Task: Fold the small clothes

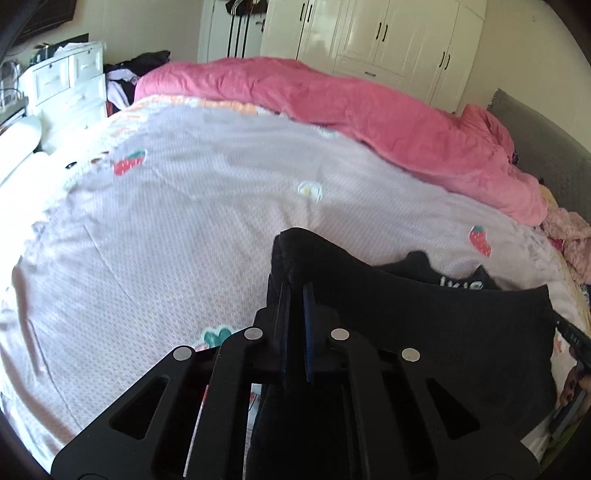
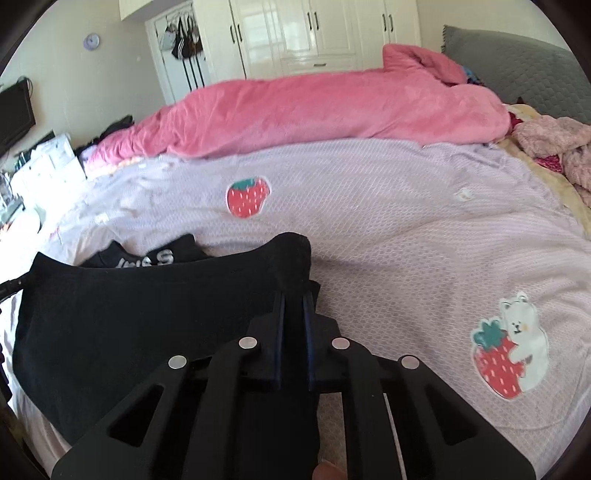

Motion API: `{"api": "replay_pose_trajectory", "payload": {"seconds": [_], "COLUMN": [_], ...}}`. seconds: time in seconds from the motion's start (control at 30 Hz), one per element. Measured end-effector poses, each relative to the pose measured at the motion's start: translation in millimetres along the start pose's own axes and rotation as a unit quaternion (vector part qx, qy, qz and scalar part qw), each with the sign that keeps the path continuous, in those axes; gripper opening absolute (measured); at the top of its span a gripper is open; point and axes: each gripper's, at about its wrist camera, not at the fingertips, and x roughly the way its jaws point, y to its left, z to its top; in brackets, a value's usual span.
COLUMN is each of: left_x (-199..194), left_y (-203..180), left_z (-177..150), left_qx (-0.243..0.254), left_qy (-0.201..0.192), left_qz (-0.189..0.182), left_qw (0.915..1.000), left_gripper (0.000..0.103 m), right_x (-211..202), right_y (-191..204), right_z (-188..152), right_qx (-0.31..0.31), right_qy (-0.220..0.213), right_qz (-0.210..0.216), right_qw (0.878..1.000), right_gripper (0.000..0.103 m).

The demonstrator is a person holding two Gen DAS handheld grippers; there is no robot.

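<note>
A black garment with white lettering lies on the lilac strawberry-print bedsheet. My left gripper is shut on the garment's left corner, and the cloth bunches up between its fingers. In the right wrist view the same black garment stretches to the left, and my right gripper is shut on its right corner. The edge between the two corners is lifted off the bedsheet. The white lettering shows on the part still lying flat behind.
A rolled pink duvet runs along the far side of the bed. A pink fluffy garment lies at the right near the grey headboard. White drawers stand at the left, white wardrobes behind.
</note>
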Motion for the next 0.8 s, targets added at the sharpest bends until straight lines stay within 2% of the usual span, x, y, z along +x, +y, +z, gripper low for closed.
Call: {"api": "replay_pose_trajectory", "payload": {"seconds": [0.1, 0.2, 0.43, 0.8], "left_x": [-4, 7, 40, 53], "left_y": [-4, -8, -5, 0], "left_z": [11, 16, 2, -14], "left_qx": [0.002, 0.007, 0.014, 0.021], "left_qy": [-0.009, -0.002, 0.021, 0.033], "left_qz": [0.001, 0.013, 0.056, 0.067], "left_qw": [1.0, 0.9999, 0.9981, 0.997], "left_gripper": [0.001, 0.001, 0.001, 0.002], "right_x": [-9, -6, 12, 24], "right_y": [-3, -8, -13, -12], "right_z": [4, 6, -2, -10], "right_qx": [0.005, 0.015, 0.027, 0.021], "right_qy": [-0.013, -0.008, 0.019, 0.028], "right_qz": [0.004, 0.005, 0.002, -0.02], "right_qw": [1.0, 1.0, 0.999, 0.999], "right_gripper": [0.008, 0.008, 0.008, 0.009]}}
